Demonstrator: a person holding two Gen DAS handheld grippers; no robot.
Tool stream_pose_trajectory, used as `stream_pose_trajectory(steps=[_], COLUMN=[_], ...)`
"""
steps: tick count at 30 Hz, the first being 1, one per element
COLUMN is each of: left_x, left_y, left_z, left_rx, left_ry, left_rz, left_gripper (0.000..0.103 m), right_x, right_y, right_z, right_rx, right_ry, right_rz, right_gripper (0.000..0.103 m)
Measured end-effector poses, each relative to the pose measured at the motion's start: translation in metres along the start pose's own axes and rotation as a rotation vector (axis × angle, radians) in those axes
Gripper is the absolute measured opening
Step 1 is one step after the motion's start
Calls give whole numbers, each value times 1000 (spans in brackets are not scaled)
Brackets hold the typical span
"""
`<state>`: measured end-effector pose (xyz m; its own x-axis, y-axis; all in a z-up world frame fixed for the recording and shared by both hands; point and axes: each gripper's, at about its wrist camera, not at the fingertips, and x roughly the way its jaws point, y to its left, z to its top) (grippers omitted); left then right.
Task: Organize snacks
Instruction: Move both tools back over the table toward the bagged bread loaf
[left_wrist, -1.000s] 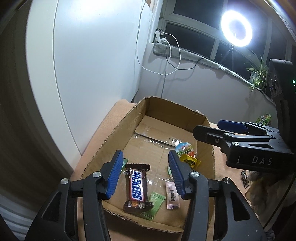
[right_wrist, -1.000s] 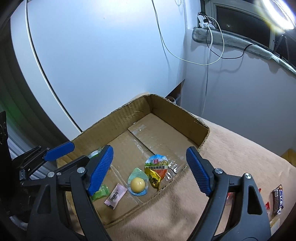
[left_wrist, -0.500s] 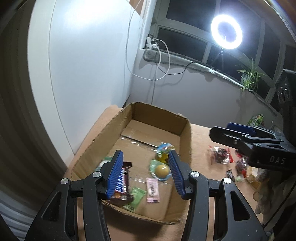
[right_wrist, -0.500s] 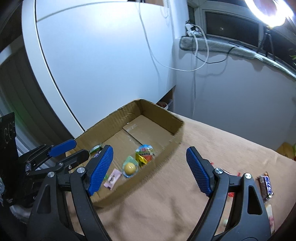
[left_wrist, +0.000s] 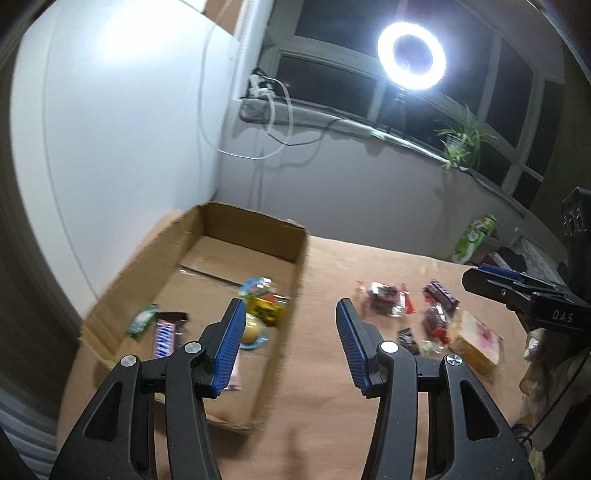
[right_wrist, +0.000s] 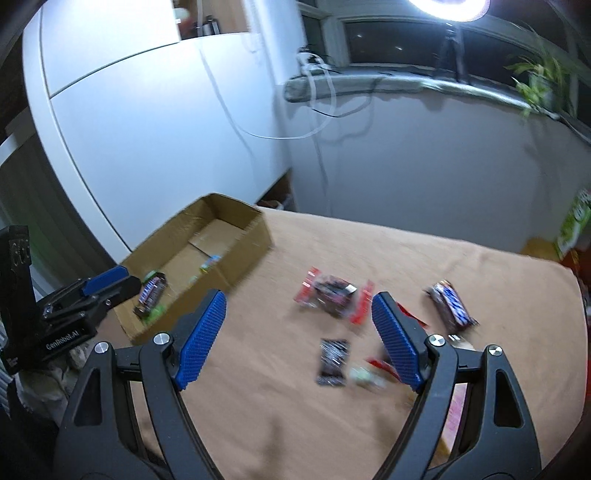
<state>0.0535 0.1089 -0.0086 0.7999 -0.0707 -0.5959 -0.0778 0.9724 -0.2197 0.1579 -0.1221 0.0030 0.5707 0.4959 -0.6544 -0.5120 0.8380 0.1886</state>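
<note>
An open cardboard box (left_wrist: 303, 254) (right_wrist: 255, 236) stands at the left of the tan table. It holds a Snickers bar (left_wrist: 166, 332) (right_wrist: 151, 291), a yellow jelly cup (left_wrist: 253, 332), a yellow packet (left_wrist: 267, 310) and other small snacks. Loose snacks lie on the table to the right: a red-ended dark packet (left_wrist: 384, 295) (right_wrist: 332, 291), a Snickers bar (right_wrist: 450, 302), a small black packet (right_wrist: 332, 360) and a pink-printed pack (left_wrist: 476, 339). My left gripper (left_wrist: 290, 343) is open and empty above the box's right wall. My right gripper (right_wrist: 295, 339) is open and empty above the loose snacks.
A white cabinet and a grey wall with hanging cables stand behind the table. A green can (left_wrist: 474, 236) (right_wrist: 576, 221) stands at the far right edge. A ring light (left_wrist: 412, 55) shines above the window sill. The right gripper also shows at the right of the left wrist view (left_wrist: 517, 291).
Both grippers have pulled back and swung right, away from the box. The loose snacks on the table have come into view. Both stayed open and empty.
</note>
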Motion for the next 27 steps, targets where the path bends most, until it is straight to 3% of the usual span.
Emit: stream_pose_trajectory(steps=[14, 27], left_x=[26, 61], left_y=[-72, -143], left_z=[-27, -57], left_rx=[60, 96], left_ry=[96, 232], left_rz=[-121, -232], left_gripper=[50, 52], right_x=[-31, -4], right_y=[-96, -175], right_z=[-54, -78], right_rx=[125, 253], right_ry=[46, 159], right_rz=[-104, 36], right_gripper=[84, 84])
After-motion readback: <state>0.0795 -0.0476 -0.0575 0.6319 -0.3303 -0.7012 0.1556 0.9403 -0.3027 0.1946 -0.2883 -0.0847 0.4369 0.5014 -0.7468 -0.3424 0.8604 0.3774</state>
